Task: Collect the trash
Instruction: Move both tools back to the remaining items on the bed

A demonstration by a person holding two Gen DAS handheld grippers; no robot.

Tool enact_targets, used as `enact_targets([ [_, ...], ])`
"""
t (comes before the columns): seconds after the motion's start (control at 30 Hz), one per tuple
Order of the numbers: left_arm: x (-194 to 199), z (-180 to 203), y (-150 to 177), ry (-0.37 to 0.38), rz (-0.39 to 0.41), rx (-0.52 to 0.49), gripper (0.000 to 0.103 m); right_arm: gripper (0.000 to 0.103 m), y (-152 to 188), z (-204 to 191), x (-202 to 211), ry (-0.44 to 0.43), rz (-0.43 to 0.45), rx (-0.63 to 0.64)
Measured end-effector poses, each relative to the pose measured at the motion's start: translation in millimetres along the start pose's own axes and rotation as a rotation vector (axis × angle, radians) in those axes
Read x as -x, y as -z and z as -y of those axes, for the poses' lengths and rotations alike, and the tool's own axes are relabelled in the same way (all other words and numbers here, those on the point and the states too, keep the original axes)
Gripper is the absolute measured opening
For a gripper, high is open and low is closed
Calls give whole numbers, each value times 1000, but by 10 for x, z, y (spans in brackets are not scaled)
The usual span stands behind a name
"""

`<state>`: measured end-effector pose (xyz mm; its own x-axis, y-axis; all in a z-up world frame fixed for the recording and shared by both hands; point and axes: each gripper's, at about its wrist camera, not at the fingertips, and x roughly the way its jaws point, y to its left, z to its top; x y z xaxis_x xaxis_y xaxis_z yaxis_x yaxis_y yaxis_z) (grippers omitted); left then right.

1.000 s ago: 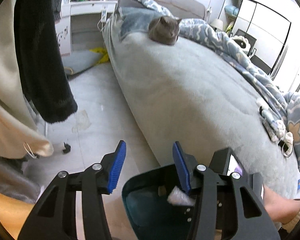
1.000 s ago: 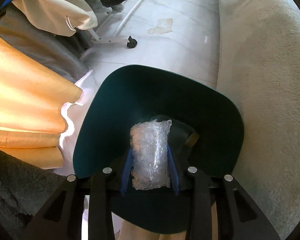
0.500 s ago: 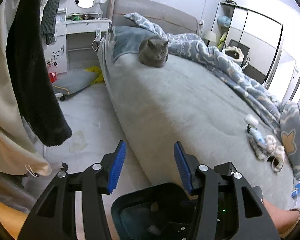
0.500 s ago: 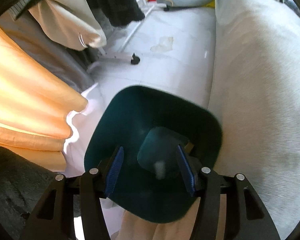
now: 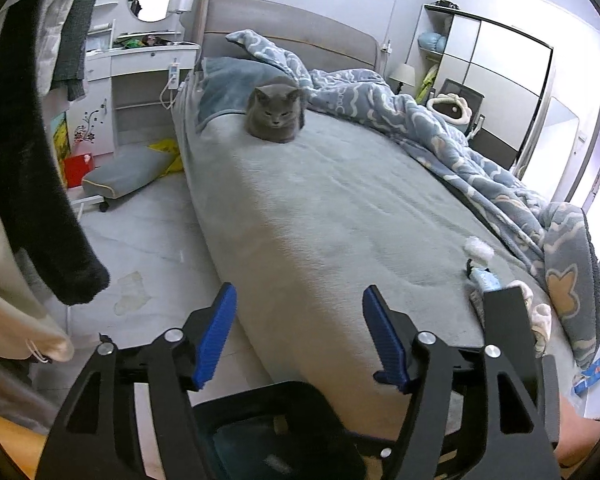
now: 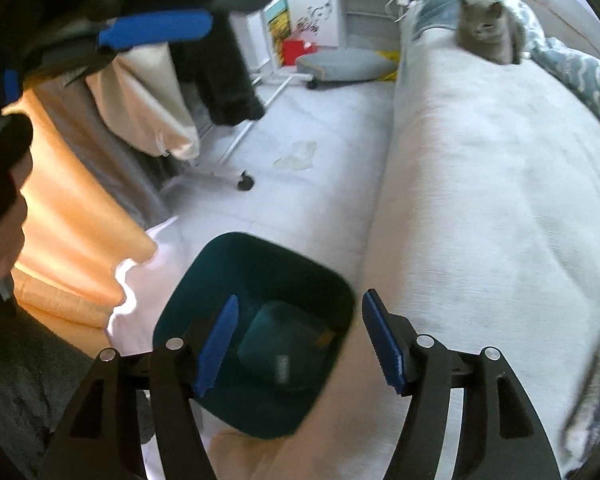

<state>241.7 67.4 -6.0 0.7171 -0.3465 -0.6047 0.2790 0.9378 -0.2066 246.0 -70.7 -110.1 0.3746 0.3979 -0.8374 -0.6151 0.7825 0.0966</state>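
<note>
A dark teal trash bin [image 6: 260, 256] stands on the floor beside the bed, and its rim [image 5: 260, 394] also shows below my left gripper. A small pale wad [image 6: 283, 367] lies blurred at its bottom. My right gripper [image 6: 300, 340] hangs above the bin, jaws opening, with nothing between them. My left gripper [image 5: 300, 336] hovers over the bed's near edge, jaws opening and empty. On the bed at the right lie a white crumpled piece [image 5: 477, 247] and a light blue wrapper [image 5: 485, 278]. A blue packet [image 5: 594, 368] lies low at the far right.
A grey cat [image 5: 276, 114] sits on the grey bed [image 5: 320, 208], with a blue patterned duvet [image 5: 460, 152] along its right side. Clothes hang on a wheeled rack [image 6: 236, 140] at the left. Orange fabric [image 6: 68, 220] lies beside the bin. A cushioned stool [image 5: 124, 168] stands further back.
My right gripper let go of the bubble-wrap wad, which dropped into the bin, then rose with its jaws widening. My left gripper lifted and opened wider.
</note>
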Motion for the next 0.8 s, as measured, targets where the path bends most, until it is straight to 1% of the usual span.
enact_targets([
  [0.2, -52, 241, -65, 20, 5, -18, 78, 66, 57, 337, 231, 80, 24, -42],
  [0.33, -98, 458, -98, 38, 10, -34, 81, 71, 94, 622, 526, 130, 96, -78],
  [0.47, -162, 659, -109, 42, 13, -45, 87, 73, 174, 888, 818, 180, 164, -102],
  [0.63, -322, 934, -84, 44, -9, -76, 90, 75, 302, 1300, 1157, 228, 230, -155],
  [0.7, -392, 1037, -59, 44, -23, -85, 90, 75, 376, 1457, 1273, 250, 243, -179],
  [0.8, -494, 1213, -27, 70, -44, -99, 90, 75, 509, 1686, 1408, 273, 255, -226],
])
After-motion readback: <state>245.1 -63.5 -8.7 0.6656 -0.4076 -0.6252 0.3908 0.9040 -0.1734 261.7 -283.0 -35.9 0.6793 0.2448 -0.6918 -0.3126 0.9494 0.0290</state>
